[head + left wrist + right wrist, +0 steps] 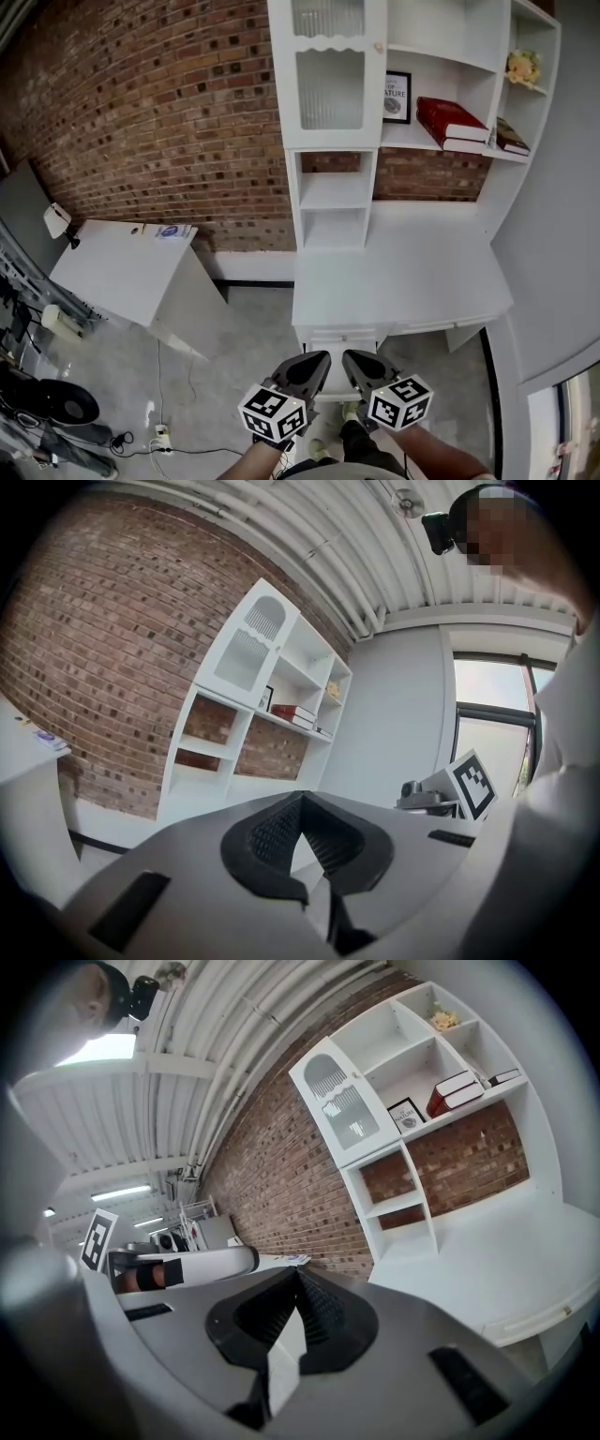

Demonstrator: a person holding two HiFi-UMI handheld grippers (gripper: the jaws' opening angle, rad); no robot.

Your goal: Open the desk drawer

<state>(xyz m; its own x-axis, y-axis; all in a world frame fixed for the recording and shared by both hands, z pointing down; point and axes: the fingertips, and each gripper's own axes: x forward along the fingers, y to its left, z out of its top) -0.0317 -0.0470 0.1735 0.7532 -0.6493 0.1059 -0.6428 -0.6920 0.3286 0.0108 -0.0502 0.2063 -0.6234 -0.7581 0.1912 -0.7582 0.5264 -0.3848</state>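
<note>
The white desk [403, 272] stands under a tall white hutch [337, 187]. Its drawer front [343, 336] shows just under the desk's near edge and looks closed. Both grippers hang side by side in front of that drawer, apart from it. My left gripper [323, 354] is shut with nothing between its ribbed pads [272, 832]. My right gripper [349, 354] is shut and empty too, its pads [319, 1312] meeting at the tip. In the right gripper view the desk top [506, 1241] lies ahead to the right, and the left gripper [187, 1265] shows beside it.
A red book [450, 120] and a framed picture [397, 97] sit on the hutch shelves. A second white table [122, 267] stands to the left by the brick wall. A power strip [161, 438] with cables lies on the floor at lower left.
</note>
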